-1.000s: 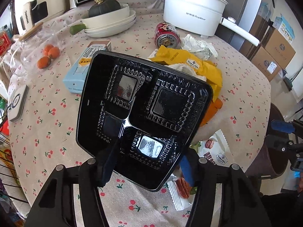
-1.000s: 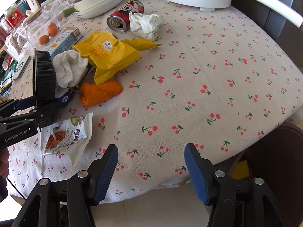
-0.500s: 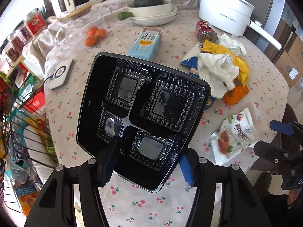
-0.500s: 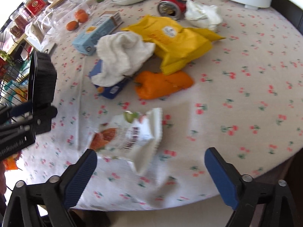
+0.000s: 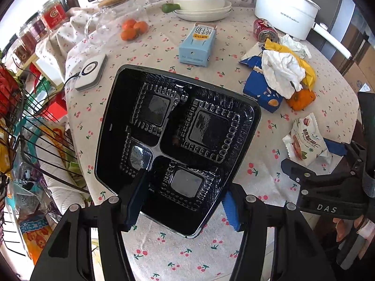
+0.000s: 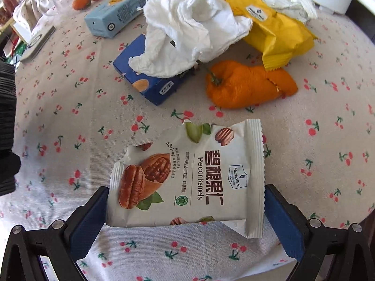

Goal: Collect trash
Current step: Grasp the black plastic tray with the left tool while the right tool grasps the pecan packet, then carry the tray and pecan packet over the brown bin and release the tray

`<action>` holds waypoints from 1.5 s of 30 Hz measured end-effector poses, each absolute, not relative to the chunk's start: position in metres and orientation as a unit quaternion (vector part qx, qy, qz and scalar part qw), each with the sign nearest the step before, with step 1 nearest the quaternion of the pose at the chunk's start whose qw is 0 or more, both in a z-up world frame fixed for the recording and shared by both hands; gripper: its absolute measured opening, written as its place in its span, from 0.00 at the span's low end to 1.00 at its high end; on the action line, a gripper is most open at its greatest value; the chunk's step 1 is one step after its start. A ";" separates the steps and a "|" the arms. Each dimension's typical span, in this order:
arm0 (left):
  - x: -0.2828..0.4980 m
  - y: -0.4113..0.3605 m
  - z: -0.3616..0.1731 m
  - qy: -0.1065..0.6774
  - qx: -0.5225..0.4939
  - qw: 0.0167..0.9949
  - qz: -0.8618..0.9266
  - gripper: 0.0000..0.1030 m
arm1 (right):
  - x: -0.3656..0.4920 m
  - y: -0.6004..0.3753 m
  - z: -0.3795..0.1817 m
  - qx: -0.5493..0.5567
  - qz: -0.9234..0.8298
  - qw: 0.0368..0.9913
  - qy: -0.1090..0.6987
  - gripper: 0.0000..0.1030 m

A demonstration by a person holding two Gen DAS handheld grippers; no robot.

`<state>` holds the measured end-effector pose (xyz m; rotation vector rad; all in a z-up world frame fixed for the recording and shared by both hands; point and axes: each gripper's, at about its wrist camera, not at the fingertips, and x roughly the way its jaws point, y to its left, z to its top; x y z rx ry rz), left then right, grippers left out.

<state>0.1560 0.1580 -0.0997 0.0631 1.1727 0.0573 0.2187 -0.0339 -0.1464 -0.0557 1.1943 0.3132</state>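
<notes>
My left gripper (image 5: 182, 201) is shut on a black plastic meal tray (image 5: 178, 140) with several compartments, held tilted above the table's near edge. My right gripper (image 6: 187, 210) is open, its blue fingers on either side of a white pecan kernels packet (image 6: 194, 175) lying flat on the cloth; that packet also shows in the left wrist view (image 5: 304, 140). Beyond it lie an orange wrapper (image 6: 248, 86), a blue box (image 6: 150, 82) under a crumpled white tissue (image 6: 189, 30), and a yellow snack bag (image 6: 269, 28).
A light blue milk carton (image 5: 198, 44), red can (image 5: 264, 30), white pot (image 5: 286, 7), stacked bowls with a squash (image 5: 201, 2), tangerines (image 5: 133, 29), a glass jar (image 5: 112, 21) and a white charger puck (image 5: 91, 71) sit on the cherry-print tablecloth (image 5: 150, 53). A wire rack (image 5: 25, 126) stands at left.
My left gripper has pulled back with the tray, showing more of the table. My right gripper has moved forward and down until its open fingers straddle the pecan packet.
</notes>
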 end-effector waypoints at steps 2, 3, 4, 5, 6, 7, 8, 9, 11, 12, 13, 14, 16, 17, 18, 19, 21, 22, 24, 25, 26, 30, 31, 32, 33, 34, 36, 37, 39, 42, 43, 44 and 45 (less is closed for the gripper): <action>0.155 0.157 -0.097 0.550 0.028 0.834 0.025 0.60 | 0.219 -0.036 -0.145 -0.023 0.147 0.815 0.560 0.95; 0.155 0.156 -0.096 0.549 0.027 0.835 0.024 0.60 | 0.219 -0.037 -0.144 -0.021 0.149 0.815 0.559 0.93; 0.154 0.155 -0.095 0.548 0.027 0.836 0.023 0.60 | 0.219 -0.039 -0.142 -0.019 0.155 0.815 0.558 0.92; 0.154 0.154 -0.094 0.547 0.028 0.836 0.022 0.60 | 0.217 -0.040 -0.140 -0.018 0.159 0.815 0.557 0.91; 0.154 0.152 -0.093 0.546 0.029 0.837 0.022 0.60 | 0.215 -0.042 -0.137 -0.018 0.161 0.816 0.555 0.90; 0.154 0.150 -0.093 0.545 0.029 0.838 0.021 0.60 | 0.213 -0.045 -0.134 -0.019 0.161 0.819 0.551 0.90; 0.154 0.149 -0.092 0.544 0.029 0.838 0.020 0.60 | 0.210 -0.049 -0.131 -0.020 0.161 0.821 0.547 0.90; 0.154 0.147 -0.091 0.544 0.029 0.839 0.019 0.60 | 0.208 -0.053 -0.129 -0.019 0.162 0.823 0.544 0.90; 0.155 0.141 -0.089 0.542 0.029 0.840 0.016 0.60 | 0.206 -0.060 -0.123 -0.015 0.162 0.826 0.540 0.90; 0.156 0.138 -0.088 0.541 0.030 0.840 0.015 0.60 | 0.205 -0.065 -0.120 -0.011 0.162 0.827 0.538 0.90; 0.156 0.135 -0.087 0.540 0.030 0.841 0.013 0.60 | 0.205 -0.070 -0.117 -0.007 0.162 0.828 0.536 0.90; 0.157 0.130 -0.086 0.539 0.031 0.841 0.011 0.60 | 0.204 -0.075 -0.114 -0.004 0.161 0.830 0.534 0.90; 0.159 0.121 -0.083 0.537 0.032 0.843 0.007 0.60 | 0.203 -0.089 -0.108 0.002 0.156 0.834 0.529 0.90; 0.160 0.116 -0.082 0.536 0.033 0.844 0.003 0.60 | 0.203 -0.095 -0.106 0.004 0.153 0.836 0.527 0.90; 0.160 0.110 -0.081 0.535 0.033 0.844 0.000 0.60 | 0.203 -0.102 -0.103 0.006 0.149 0.838 0.525 0.90; 0.161 0.104 -0.080 0.534 0.035 0.845 -0.005 0.60 | 0.203 -0.110 -0.100 0.007 0.145 0.840 0.523 0.90; 0.164 0.090 -0.078 0.531 0.039 0.846 -0.015 0.60 | 0.203 -0.126 -0.096 0.010 0.135 0.844 0.520 0.90; 0.164 0.082 -0.077 0.530 0.043 0.847 -0.020 0.60 | 0.203 -0.135 -0.094 0.012 0.129 0.845 0.519 0.90; 0.167 0.066 -0.076 0.527 0.052 0.847 -0.030 0.60 | 0.202 -0.152 -0.091 0.018 0.118 0.848 0.517 0.90; 0.167 0.057 -0.075 0.526 0.056 0.848 -0.035 0.60 | 0.202 -0.159 -0.090 0.020 0.112 0.849 0.516 0.90; 0.168 0.048 -0.075 0.525 0.059 0.848 -0.041 0.60 | 0.201 -0.169 -0.088 0.023 0.107 0.850 0.515 0.90; 0.169 0.014 -0.075 0.523 0.075 0.847 -0.061 0.60 | 0.196 -0.202 -0.084 0.032 0.086 0.854 0.512 0.90; 0.169 0.006 -0.075 0.522 0.080 0.846 -0.067 0.60 | 0.195 -0.210 -0.083 0.034 0.082 0.854 0.512 0.90; 0.170 -0.003 -0.075 0.522 0.084 0.846 -0.073 0.60 | 0.193 -0.219 -0.082 0.036 0.077 0.855 0.512 0.90; 0.170 -0.013 -0.076 0.522 0.089 0.845 -0.079 0.60 | 0.192 -0.227 -0.081 0.038 0.072 0.856 0.511 0.90; 0.171 -0.021 -0.076 0.522 0.092 0.844 -0.085 0.60 | 0.190 -0.236 -0.080 0.040 0.068 0.856 0.511 0.90; 0.171 -0.040 -0.077 0.521 0.098 0.842 -0.099 0.60 | 0.186 -0.253 -0.080 0.043 0.059 0.857 0.510 0.90; 0.171 -0.049 -0.078 0.521 0.100 0.841 -0.105 0.60 | 0.184 -0.261 -0.079 0.045 0.055 0.857 0.510 0.90; 0.172 -0.069 -0.080 0.521 0.105 0.838 -0.121 0.60 | 0.180 -0.278 -0.079 0.050 0.047 0.857 0.511 0.90; 0.170 -0.101 -0.083 0.521 0.114 0.833 -0.143 0.60 | 0.172 -0.305 -0.081 0.057 0.032 0.856 0.512 0.90; 0.169 -0.111 -0.084 0.522 0.115 0.832 -0.151 0.60 | 0.169 -0.312 -0.082 0.059 0.027 0.856 0.514 0.90; 0.168 -0.122 -0.086 0.522 0.116 0.829 -0.161 0.60 | 0.166 -0.321 -0.083 0.061 0.022 0.855 0.515 0.90; 0.169 -0.132 -0.087 0.523 0.116 0.827 -0.169 0.60 | 0.164 -0.329 -0.085 0.062 0.017 0.854 0.516 0.90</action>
